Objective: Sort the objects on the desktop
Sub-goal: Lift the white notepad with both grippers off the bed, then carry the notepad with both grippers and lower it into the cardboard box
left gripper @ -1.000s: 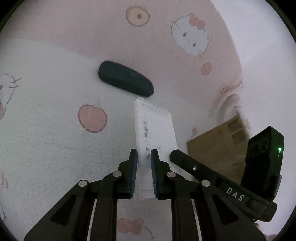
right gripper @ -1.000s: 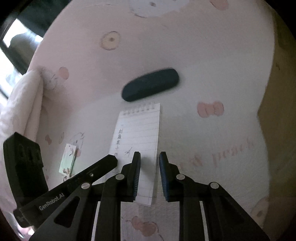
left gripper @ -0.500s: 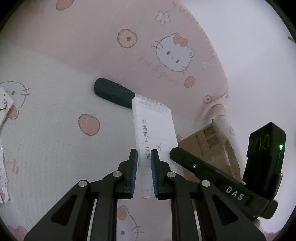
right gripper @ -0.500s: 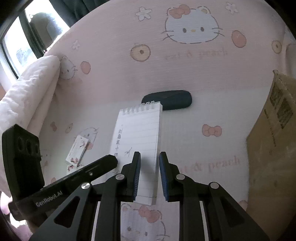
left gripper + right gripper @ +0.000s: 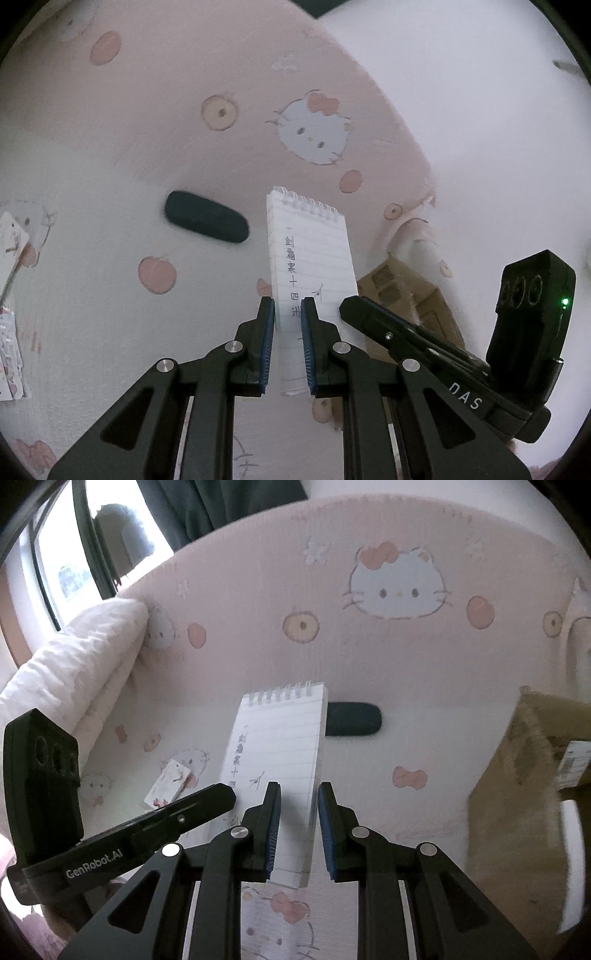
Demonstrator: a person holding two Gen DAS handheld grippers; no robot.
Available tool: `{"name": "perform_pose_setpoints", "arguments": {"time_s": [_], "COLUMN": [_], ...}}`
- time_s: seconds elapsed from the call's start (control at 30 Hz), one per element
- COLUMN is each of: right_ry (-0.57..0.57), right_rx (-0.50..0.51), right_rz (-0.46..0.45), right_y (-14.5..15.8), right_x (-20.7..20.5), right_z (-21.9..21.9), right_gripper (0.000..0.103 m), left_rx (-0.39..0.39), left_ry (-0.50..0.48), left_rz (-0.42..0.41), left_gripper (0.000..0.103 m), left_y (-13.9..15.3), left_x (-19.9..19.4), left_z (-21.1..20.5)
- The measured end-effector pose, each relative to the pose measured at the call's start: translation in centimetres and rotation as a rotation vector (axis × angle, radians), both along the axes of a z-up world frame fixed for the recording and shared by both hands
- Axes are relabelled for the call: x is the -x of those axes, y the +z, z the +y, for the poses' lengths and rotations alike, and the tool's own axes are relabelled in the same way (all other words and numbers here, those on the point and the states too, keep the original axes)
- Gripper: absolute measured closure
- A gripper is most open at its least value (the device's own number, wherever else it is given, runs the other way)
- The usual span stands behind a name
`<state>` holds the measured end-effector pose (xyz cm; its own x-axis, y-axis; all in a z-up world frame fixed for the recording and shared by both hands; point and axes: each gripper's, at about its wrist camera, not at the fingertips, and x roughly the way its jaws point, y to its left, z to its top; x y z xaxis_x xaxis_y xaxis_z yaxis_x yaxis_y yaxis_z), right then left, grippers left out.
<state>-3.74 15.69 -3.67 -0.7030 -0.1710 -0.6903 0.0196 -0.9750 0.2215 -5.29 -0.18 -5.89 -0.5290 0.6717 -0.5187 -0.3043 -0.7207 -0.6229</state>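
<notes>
In the left wrist view, the left tool [image 5: 288, 314] pinches the lower left part of a small spiral notepad [image 5: 312, 254], one blue pad on each side of it. The notepad is lifted above the pink cartoon-print bedsheet [image 5: 147, 147], with its spiral edge far from the camera and handwritten characters down the page. A dark oval case [image 5: 205, 221] lies on the sheet to the left of the notepad, apart from it. Some printed cards [image 5: 11, 332] are at the left border. A brown cardboard box [image 5: 410, 295] is to the right, partly behind the other tool.

In the right wrist view, the right tool [image 5: 298, 801] holds the right edge of the same notepad [image 5: 279, 746] between its pads, which are close together on the paper. The dark oval case [image 5: 354, 719] is behind the notepad, partly hidden by it. A small printed card [image 5: 167, 784] lies on the sheet at the left, and the cardboard box [image 5: 524, 775] stands at the right. A white folded quilt [image 5: 70, 664] is at the far left.
</notes>
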Motion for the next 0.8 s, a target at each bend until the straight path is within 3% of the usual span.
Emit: {"name": "perform_pose_setpoints", "arguments": {"time_s": [0.2, 0.37, 0.6, 0.8], "right_ry": [-0.009, -0.065, -0.188, -0.276], "right_rx": [0.013, 0.003, 0.004, 0.018], "right_rz": [0.059, 0.105, 0.111, 0.077], "right_y": [2.1, 4.2, 5.5, 4.8], "right_x": [-2.9, -5.4, -8.6, -10.7], "right_z": [2.6, 5.8, 11.8, 17.1], "right_gripper": [0.085, 0.085, 0.085, 0.085], "left_rx": [0.010, 0.015, 0.016, 0.056], "left_ry": [-0.012, -0.081, -0.209, -0.308], "left_rz": [0.043, 0.065, 0.063, 0.057], "left_gripper": [0.087, 0.087, 0.087, 0.087], "left_y": [2.5, 4.4, 5.6, 5.5], "left_x": [-1.6, -1.8, -1.1, -1.2], "left_z": [3.0, 7.1, 14.2, 20.0]}}
